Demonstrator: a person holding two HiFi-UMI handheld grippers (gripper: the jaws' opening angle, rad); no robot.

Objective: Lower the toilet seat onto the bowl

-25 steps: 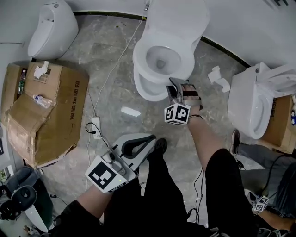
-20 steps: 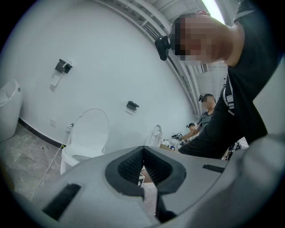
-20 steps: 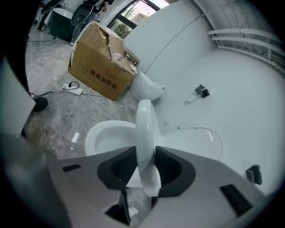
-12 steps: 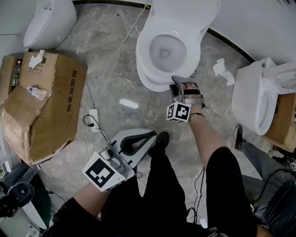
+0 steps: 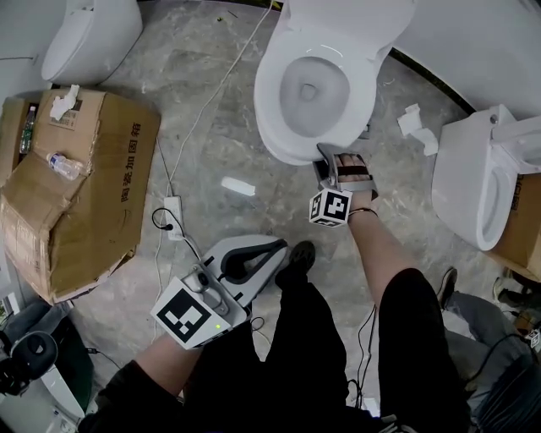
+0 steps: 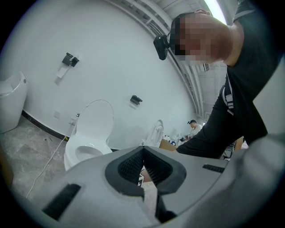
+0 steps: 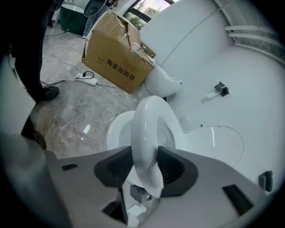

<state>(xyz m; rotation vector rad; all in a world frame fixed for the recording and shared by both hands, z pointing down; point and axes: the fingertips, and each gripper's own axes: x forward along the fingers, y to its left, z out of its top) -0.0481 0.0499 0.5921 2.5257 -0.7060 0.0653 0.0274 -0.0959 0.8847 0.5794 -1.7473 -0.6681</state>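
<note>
Room: grey marbled floor point(image 5: 211, 127) under white walls, with a crumpled brown cardboard box point(image 5: 84, 186) at the left and a second white toilet point(image 5: 473, 186) at the right.
Seat: the white oval plastic toilet seat point(image 5: 275, 101) lies over the white ceramic bowl point(image 5: 287, 152) of the middle toilet. From above it looks down or nearly down; I cannot tell whether a gap is left.
Lid: the white plastic lid point(image 5: 355, 21) stands raised behind the seat.
Right gripper: the grey right gripper point(image 5: 325, 154) is at the front of the bowl. Its jaws are opening, with the seat's front edge point(image 7: 144, 129) between the dark pads, which sit close on both sides and do not appear to pinch it.
Left gripper: the grey left gripper point(image 5: 275, 249) hangs low by the person's legs, well apart from the toilet, jaws pressed together on nothing.
Risk, drop: if the seat is not fully down, the spreading jaws let it fall and slap the ceramic rim.
Risk, trapped jaw: a jaw under the edge could get caught between seat and rim, and pulling away at an angle could lift the seat again.
Risk, lid: a knock against the bowl might tip the raised lid forward.
Risk, underfoot: the white power strip point(image 5: 175, 227) and its cable lie near the person's feet, so a step back could snag them.
</note>
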